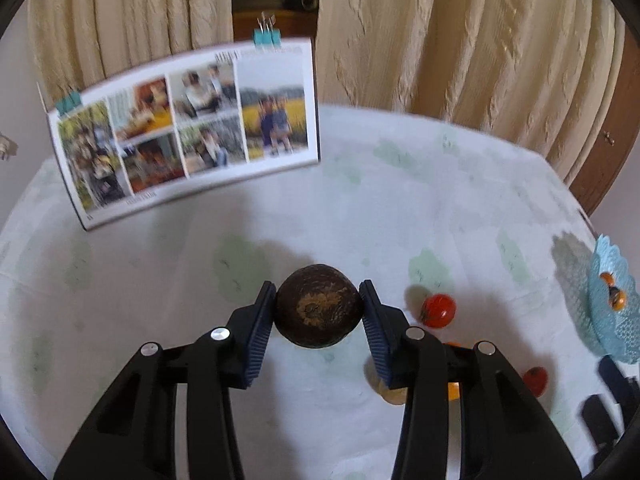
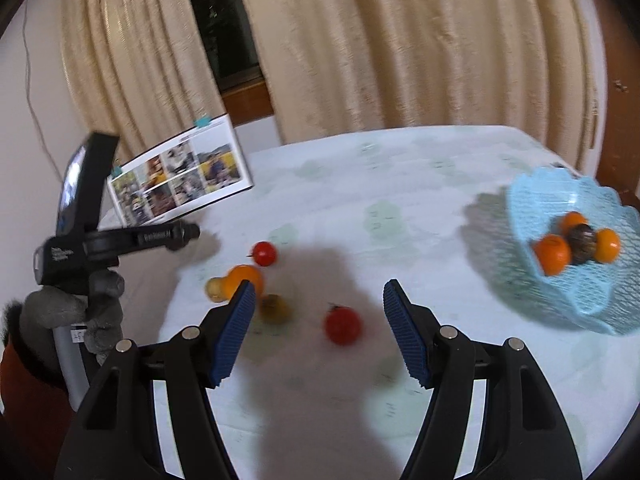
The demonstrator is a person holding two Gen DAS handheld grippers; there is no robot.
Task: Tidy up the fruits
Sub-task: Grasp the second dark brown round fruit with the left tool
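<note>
While the left gripper (image 1: 319, 312) presses its blue ribbed fingers (image 1: 260, 336) against both sides of a dark brown round fruit (image 1: 318, 311) above the bench (image 1: 200, 280), the right gripper (image 2: 319, 330) stands half open and empty over a red tomato (image 2: 342, 325). Oranges sit in the light-blue lattice basket (image 2: 592, 300) nearby.
</note>
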